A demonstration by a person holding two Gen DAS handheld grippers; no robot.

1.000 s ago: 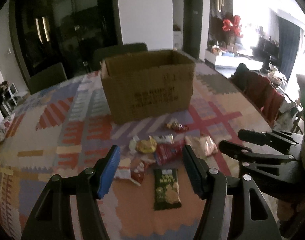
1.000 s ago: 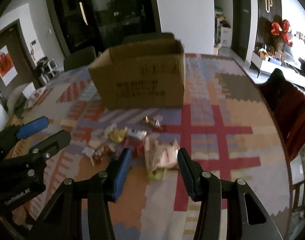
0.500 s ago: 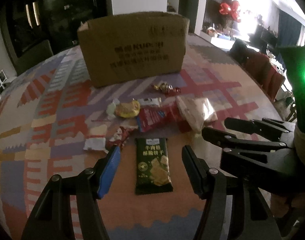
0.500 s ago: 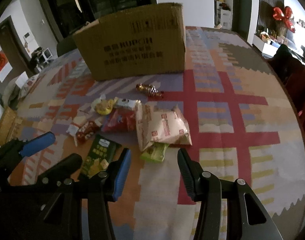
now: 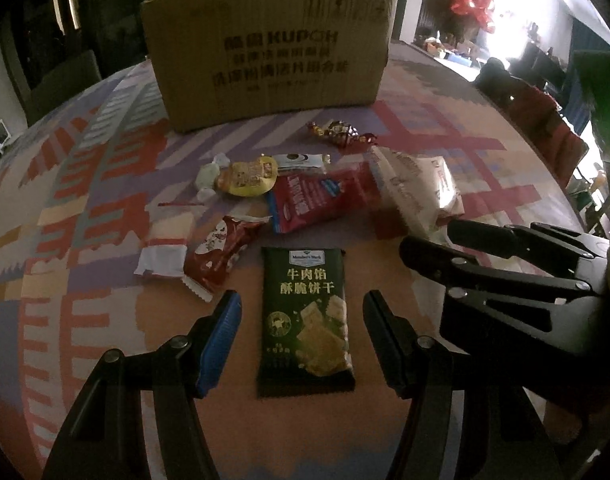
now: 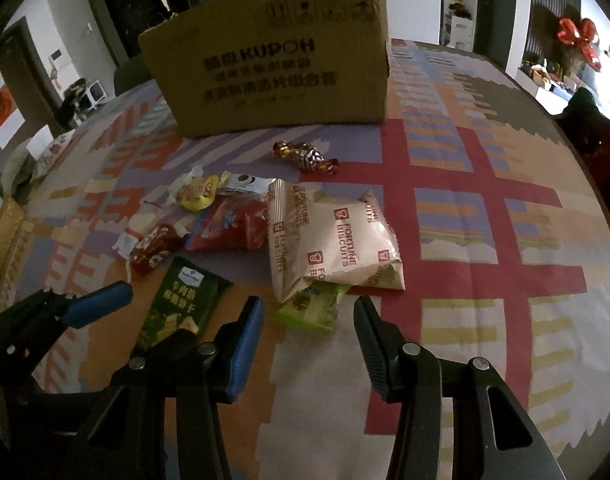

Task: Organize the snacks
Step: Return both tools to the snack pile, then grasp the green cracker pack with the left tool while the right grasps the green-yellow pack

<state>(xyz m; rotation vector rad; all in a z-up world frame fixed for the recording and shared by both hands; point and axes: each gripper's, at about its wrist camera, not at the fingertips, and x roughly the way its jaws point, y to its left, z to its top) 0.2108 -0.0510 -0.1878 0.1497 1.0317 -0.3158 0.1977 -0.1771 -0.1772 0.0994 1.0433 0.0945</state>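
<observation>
A dark green biscuit packet [image 5: 305, 322] [image 6: 181, 306] lies flat on the patterned tablecloth, between the spread fingers of my left gripper [image 5: 301, 320], which is open and does not touch it. My right gripper [image 6: 308, 320] hangs over a small light green packet [image 6: 311, 307] that pokes out from under a beige Fortune Biscuits bag [image 6: 333, 240] [image 5: 417, 192]; its jaws are closing, with no pad on the packet. Behind lie a red pouch [image 5: 313, 200], a red-brown wrapper [image 5: 221, 250], a yellow cup [image 5: 247, 179] and a foil candy [image 6: 305, 156].
A brown cardboard box [image 5: 269, 52] [image 6: 273, 60] stands at the back of the round table [image 6: 505, 320]. The right gripper's black frame [image 5: 525, 276] fills the right of the left wrist view. Dark chairs and a red-draped seat [image 5: 545, 120] ring the table.
Both grippers have sunk toward the table and closer to the snacks. The dark green packet now lies between the left fingers. The right fingers have narrowed slightly.
</observation>
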